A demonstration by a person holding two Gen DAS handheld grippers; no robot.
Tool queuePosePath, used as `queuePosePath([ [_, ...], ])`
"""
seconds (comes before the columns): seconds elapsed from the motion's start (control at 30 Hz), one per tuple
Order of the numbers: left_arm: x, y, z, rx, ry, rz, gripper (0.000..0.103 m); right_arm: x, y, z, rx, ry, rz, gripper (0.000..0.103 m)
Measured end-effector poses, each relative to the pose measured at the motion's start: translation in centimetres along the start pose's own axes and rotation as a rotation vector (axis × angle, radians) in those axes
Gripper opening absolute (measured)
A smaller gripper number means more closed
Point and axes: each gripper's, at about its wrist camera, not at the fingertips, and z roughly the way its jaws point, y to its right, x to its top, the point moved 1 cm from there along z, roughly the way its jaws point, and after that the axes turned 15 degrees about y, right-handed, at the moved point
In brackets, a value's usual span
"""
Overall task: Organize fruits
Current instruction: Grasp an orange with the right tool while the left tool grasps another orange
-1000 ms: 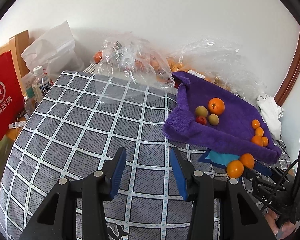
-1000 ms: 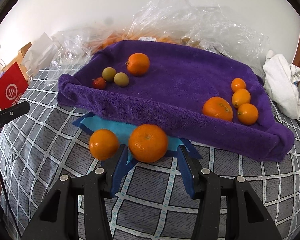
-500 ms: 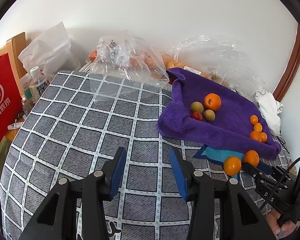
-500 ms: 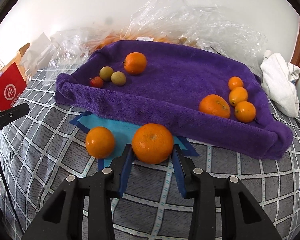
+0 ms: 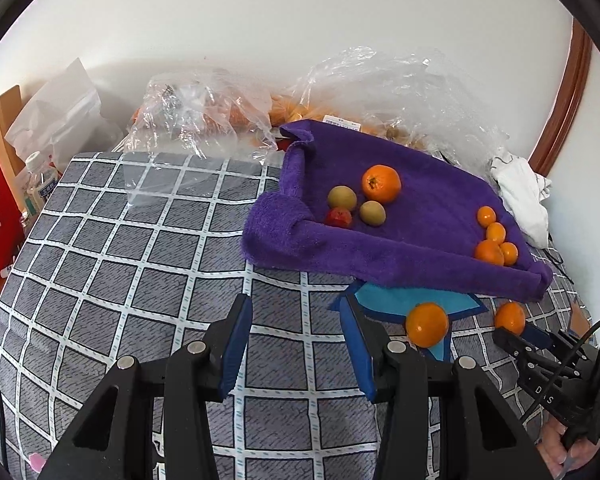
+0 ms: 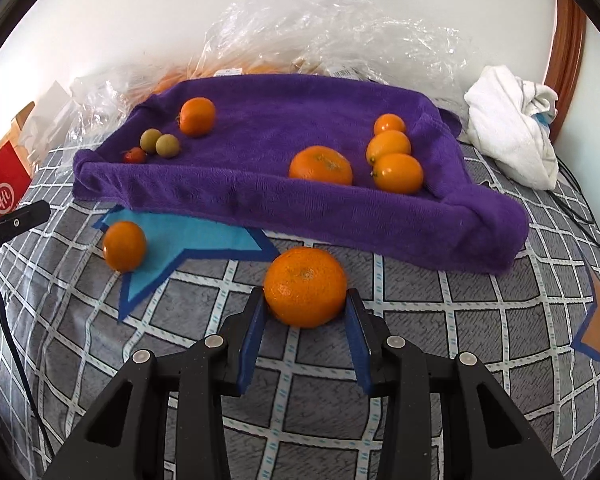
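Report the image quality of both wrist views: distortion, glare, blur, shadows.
Left wrist view: strong fisheye bending of the checked cloth, black vignette corners, bright glare on the plastic bags, everything sharp. Right wrist view: same barrel distortion, soft daylight, only faint shadows under the purple towel; the orange between the right gripper fingers is crisp.

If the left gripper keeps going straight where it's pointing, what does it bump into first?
Probably the checked tablecloth: the left gripper is empty and angled down at bare cloth. The purple towel lies farther ahead.
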Motion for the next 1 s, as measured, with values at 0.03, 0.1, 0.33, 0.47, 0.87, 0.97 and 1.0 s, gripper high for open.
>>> queuePosePath([
  [0.03, -0.1, 0.2, 0.1, 0.001, -0.001, 0.005, 0.043, 0.0, -0.1, 0.0, 0.001, 0.001, -0.01, 0.039],
  [0.1, -0.2, 0.7, 0.2, -0.005, -0.009, 0.007, 0.043, 0.0, -0.2, 0.2, -0.004, 0.002, -0.024, 0.039],
  [0.33, -1.3, 2.1, 1.2, -0.121, -0.082, -0.026, 0.043, 0.1, 0.4, -0.2, 0.0, 0.014, 0.001, 0.039],
  [0.47, -1.6, 3.9, 1.8, -0.171, -0.106, -0.026, 0.043, -0.2, 1.6, -1.1, -0.018, 0.027, 0.012, 0.039],
  [0.87, -3.2, 9.1, 3.5, -0.193, -0.143, 0.053, 0.043, -1.3, 3.8, -1.8, -0.018, 0.017, 0.03, 0.039],
  [0.97, -3.4, 10.1, 3.7, -0.18, -0.132, 0.085, 0.043, -1.3, 3.7, -1.8, -0.022, 0.024, 0.023, 0.039],
  [1.0, -3.5, 10.4, 3.7, -0.179, -0.125, 0.093, 0.043, -1.4, 3.7, -1.8, -0.02, 0.027, 0.022, 0.039],
])
